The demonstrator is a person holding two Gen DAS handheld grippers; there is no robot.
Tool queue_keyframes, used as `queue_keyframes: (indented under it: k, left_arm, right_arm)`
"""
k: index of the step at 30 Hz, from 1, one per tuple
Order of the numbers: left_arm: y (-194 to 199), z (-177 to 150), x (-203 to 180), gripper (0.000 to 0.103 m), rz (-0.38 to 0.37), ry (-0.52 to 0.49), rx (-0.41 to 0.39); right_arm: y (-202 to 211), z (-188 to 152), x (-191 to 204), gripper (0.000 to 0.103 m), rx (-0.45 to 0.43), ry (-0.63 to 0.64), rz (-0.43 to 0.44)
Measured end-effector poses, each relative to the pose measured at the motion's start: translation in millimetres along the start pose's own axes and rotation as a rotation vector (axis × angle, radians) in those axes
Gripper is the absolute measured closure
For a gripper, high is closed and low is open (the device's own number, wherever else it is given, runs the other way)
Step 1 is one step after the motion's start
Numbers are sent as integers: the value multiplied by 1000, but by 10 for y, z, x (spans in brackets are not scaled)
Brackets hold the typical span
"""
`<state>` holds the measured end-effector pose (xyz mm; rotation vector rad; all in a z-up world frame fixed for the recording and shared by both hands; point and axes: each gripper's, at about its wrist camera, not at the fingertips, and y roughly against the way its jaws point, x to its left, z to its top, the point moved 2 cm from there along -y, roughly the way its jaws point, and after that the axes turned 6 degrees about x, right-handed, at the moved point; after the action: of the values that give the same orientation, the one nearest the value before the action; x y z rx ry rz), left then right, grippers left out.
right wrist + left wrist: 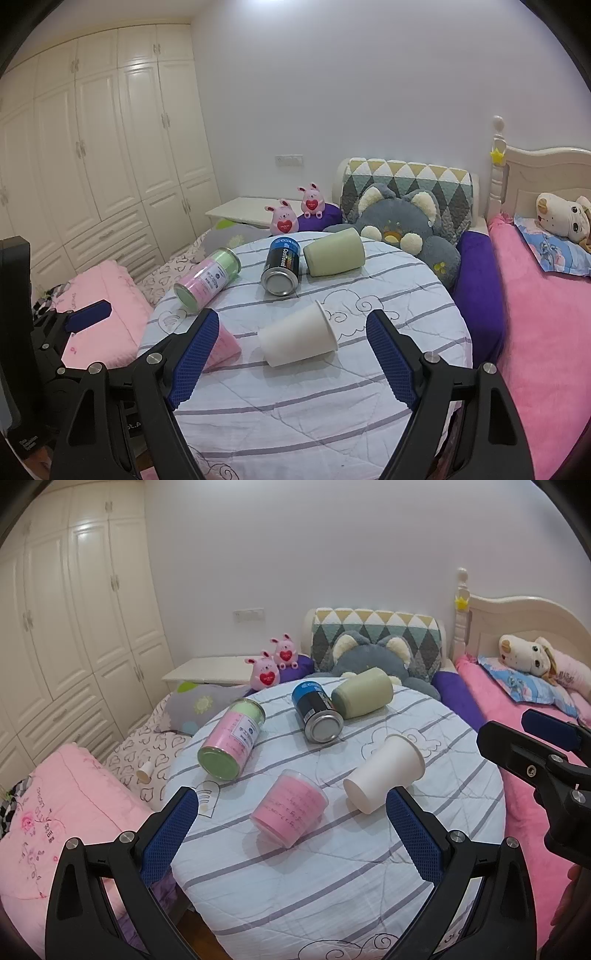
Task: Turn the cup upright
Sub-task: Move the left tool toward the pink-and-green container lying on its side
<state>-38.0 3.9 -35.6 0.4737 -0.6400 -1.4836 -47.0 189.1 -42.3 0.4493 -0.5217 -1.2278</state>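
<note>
White cup [299,338]: lies on its side on the striped round worktop [332,413], low centre of the right wrist frame, rim toward the upper right, base toward the lower left; in the left wrist frame it sits right of centre [384,773].
Right gripper [291,363]: jaws spread wide, holding nothing; the blue pads flank the cup without touching it.
Left gripper [291,836]: jaws wide apart, empty, low in its frame, with the pink cup [290,812] between the pads but untouched.
Pink cup: on its side, just left of the white cup, partly hidden behind the right gripper's left pad in the right wrist frame.
Pink-and-green jar [232,736]: on its side, left of centre.
Blue-and-black can [317,714]: on its side, centre, metal base facing the camera.
Pale green cup [364,696]: on its side, touching the can's right flank, at the worktop's far edge.
Background: grey plush [406,225] and pink bed [543,314] at right.
</note>
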Motion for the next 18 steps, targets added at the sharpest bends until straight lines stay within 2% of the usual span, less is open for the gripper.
queue_keyframes:
  k: [18]
  left_arm:
    - [-147, -3, 32, 0, -9, 2, 36]
  right_arm:
    - [-105, -13, -32, 20, 33, -5, -12]
